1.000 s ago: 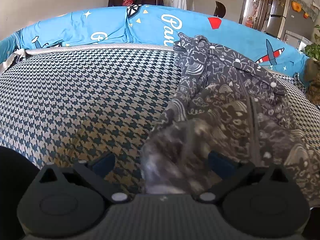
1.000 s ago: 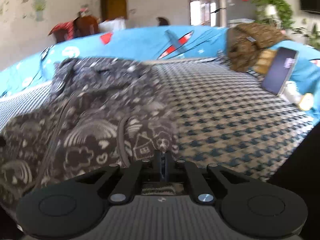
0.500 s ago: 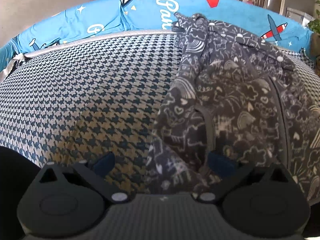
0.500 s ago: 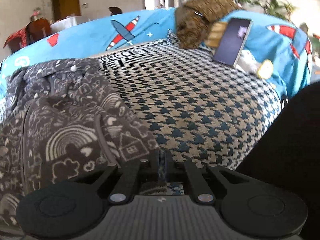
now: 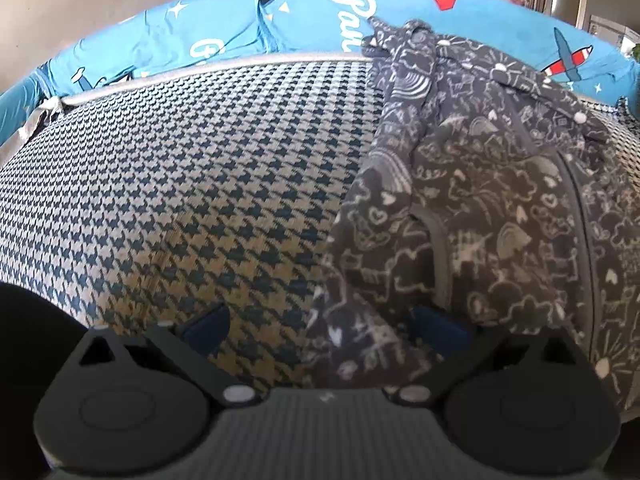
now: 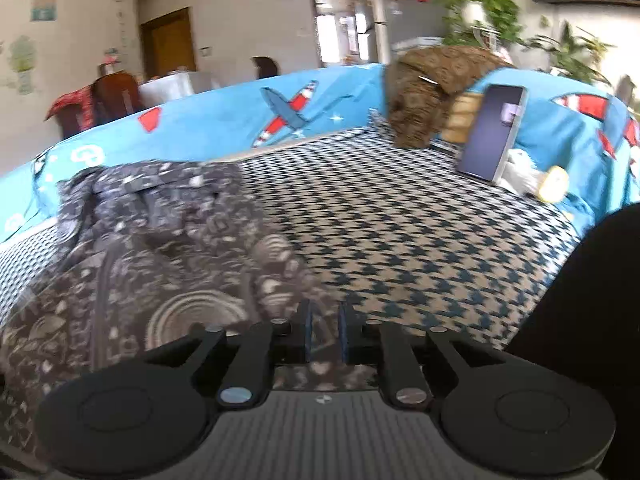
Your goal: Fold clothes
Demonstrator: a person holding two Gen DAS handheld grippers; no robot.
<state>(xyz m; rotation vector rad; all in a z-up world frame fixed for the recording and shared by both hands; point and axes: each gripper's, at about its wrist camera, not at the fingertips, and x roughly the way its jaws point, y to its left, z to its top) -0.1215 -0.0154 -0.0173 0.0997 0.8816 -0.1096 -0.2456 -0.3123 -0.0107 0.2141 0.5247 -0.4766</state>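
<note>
Dark grey fleece garment with white doodle print [image 5: 480, 208] lies spread on the blue-and-cream houndstooth sofa cover [image 5: 192, 184], its far end reaching the bright blue cartoon-print backrest cover [image 5: 240, 28]. Left gripper [image 5: 324, 326] stands with jaws wide apart at the garment's near edge, one finger over bare houndstooth, the other against the fabric. Right gripper [image 6: 323, 334] has jaws slightly parted, garment fabric lying between them; whether it is pinched cannot be told. Beyond the garment, toward the backrest, rest a brown patterned cushion [image 6: 436, 92] and a dark flat tablet [image 6: 494, 132], leaning upright.
</note>
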